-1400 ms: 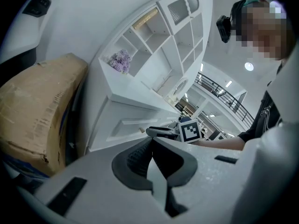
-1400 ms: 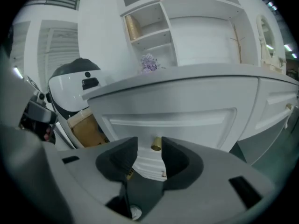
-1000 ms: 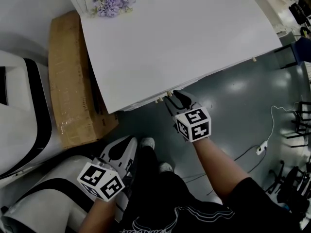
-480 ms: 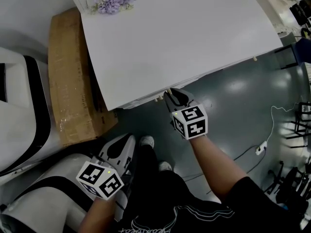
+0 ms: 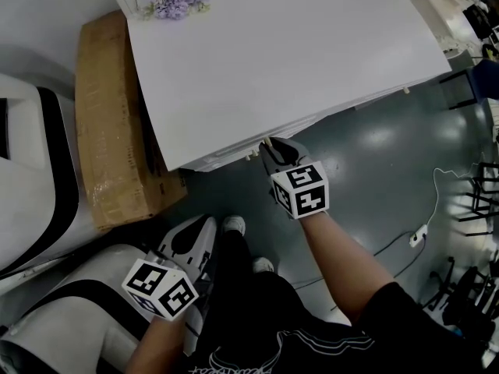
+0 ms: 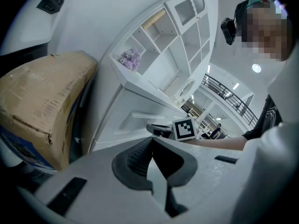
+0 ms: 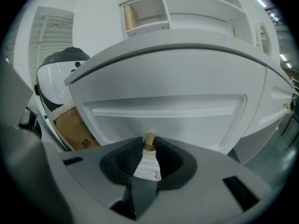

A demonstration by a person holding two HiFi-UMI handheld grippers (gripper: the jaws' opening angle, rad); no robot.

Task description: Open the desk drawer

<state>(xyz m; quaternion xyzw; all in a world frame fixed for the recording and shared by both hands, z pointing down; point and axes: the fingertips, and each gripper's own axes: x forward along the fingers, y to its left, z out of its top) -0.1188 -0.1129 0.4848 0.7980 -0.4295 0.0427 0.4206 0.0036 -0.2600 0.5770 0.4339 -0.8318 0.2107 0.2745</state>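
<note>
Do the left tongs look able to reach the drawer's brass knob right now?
Probably not: the right tongs have just closed on the brass knob, covering it; the left tongs hang back.

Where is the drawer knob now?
Right gripper view, lower centre: the brass knob on the drawer front is pinched by the right hand-held gripper, whose jaws just closed.

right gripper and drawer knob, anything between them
Nothing. The right gripper view shows the right gripper, jaws just closed in, pressing straight on the knob of the drawer.
</note>
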